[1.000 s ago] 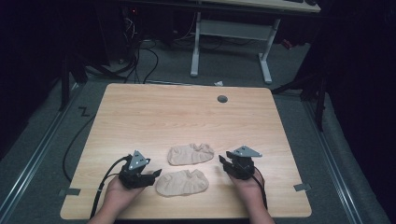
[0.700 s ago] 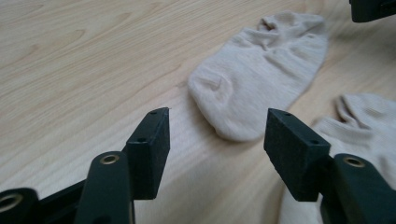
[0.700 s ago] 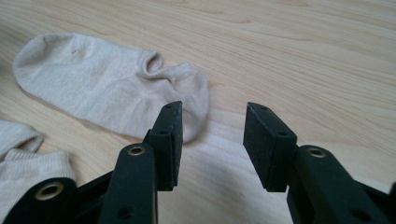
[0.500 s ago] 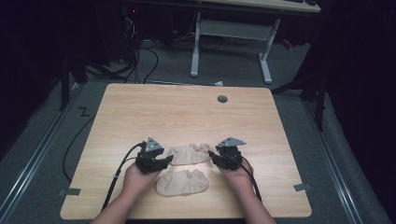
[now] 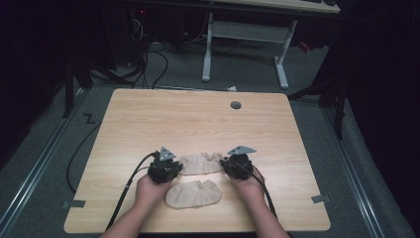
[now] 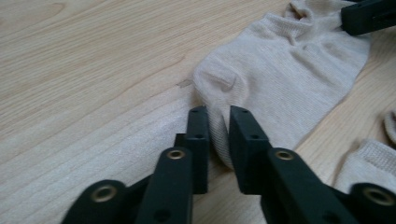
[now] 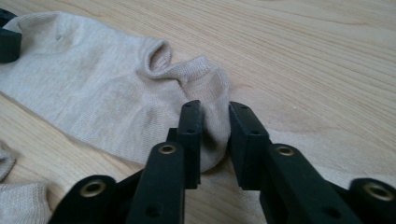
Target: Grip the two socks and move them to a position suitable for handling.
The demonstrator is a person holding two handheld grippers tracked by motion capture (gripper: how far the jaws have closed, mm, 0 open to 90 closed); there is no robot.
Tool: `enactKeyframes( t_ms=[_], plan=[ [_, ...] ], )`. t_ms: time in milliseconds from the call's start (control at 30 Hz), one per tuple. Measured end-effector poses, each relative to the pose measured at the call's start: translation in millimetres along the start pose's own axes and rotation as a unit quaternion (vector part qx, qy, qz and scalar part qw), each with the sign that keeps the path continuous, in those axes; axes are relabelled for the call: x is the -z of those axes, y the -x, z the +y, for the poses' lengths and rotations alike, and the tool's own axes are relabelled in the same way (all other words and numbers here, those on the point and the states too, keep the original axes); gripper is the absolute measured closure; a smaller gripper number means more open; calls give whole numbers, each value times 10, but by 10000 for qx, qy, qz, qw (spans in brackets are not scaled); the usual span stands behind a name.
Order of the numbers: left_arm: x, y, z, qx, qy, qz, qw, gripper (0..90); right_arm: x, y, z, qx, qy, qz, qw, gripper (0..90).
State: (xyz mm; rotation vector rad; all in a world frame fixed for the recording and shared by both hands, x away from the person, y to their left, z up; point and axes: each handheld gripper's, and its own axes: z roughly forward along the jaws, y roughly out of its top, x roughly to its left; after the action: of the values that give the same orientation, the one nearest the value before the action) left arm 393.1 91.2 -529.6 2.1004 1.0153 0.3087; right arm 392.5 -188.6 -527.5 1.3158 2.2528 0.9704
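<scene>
Two beige ankle socks lie on the wooden table. The far sock stretches between my two grippers. My left gripper is shut on its toe end; in the left gripper view the jaws pinch a fold of the far sock. My right gripper is shut on the cuff end, with the knit squeezed between its jaws. The near sock lies loose between the person's hands, closer to the front edge.
A round grey grommet sits near the table's far edge. Behind the table stands another desk with white legs, with cables on the dark floor. Bare wood spreads over the far half of the table.
Both grippers have moved forward and inward, from beside the near sock to the two ends of the far sock, and have closed on it.
</scene>
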Motion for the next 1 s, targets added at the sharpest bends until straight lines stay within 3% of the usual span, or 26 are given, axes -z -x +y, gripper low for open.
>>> enactKeyframes(
  t_ms=[67, 200, 467, 700, 867, 1000],
  plan=[
    [2, 29, -1, -126, 32, 98, 9999, 862, -2, -20, 0, 75, 13, -13, 10000, 840],
    [23, 42, 0, -187, 96, 111, 9997, 868, 12, -47, 7, 145, 25, -76, 9999, 849],
    [122, 71, 12, -267, 370, 226, 9987, 867, 95, -82, 54, 192, 324, -128, 9992, 848],
    [389, 65, -23, -236, 627, 279, 9974, 866, 227, -155, 100, 278, 603, -30, 9978, 848],
    [695, 139, -120, -367, 690, 276, 9966, 867, 417, -256, 111, 462, 816, 134, 9955, 848],
    [904, 241, -225, -577, 576, 230, 9964, 866, 576, -406, 55, 752, 920, 250, 9926, 848]
  ],
)
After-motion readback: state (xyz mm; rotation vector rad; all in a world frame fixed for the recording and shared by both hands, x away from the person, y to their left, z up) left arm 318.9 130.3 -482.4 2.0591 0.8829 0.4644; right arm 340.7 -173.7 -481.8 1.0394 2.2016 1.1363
